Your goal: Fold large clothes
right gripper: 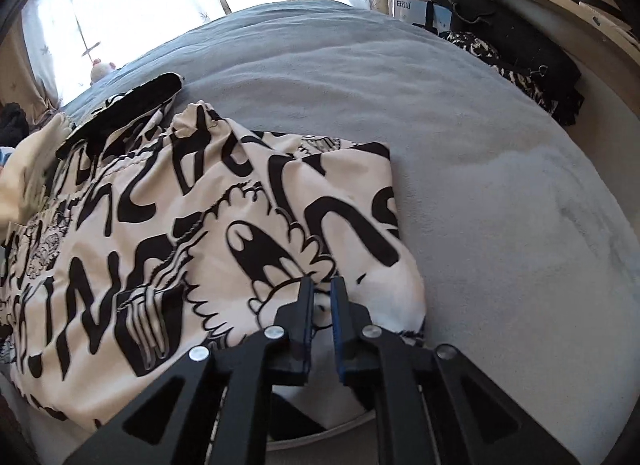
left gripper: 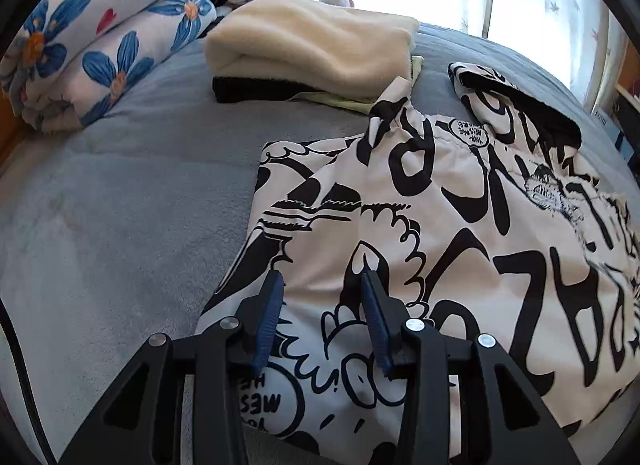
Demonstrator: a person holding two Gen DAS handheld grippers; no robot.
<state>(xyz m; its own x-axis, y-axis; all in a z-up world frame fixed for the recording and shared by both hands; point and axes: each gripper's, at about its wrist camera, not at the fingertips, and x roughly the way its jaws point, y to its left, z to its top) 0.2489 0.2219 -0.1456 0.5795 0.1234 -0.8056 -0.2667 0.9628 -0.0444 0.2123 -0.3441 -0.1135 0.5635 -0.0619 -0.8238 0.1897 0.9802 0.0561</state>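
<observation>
Two grippers sit at the bottom of their frames over a black-and-white printed garment (left gripper: pixel 420 201) spread on a grey bed cover (left gripper: pixel 120 193). Left gripper (left gripper: pixel 322 283) stands with jaws spread above the cloth; right gripper (right gripper: pixel 322 289) has jaws nearly together, pinching a fold at the garment's near edge. Folded cream blanket (left gripper: pixel 312 41) and floral quilt (left gripper: pixel 104 33) lie upper left.

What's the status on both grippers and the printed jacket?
Left gripper open over printed jacket. Right gripper nearly shut, fabric between fingers, grip unconfirmed. Folded cream blanket touching jacket's far sleeve.
</observation>
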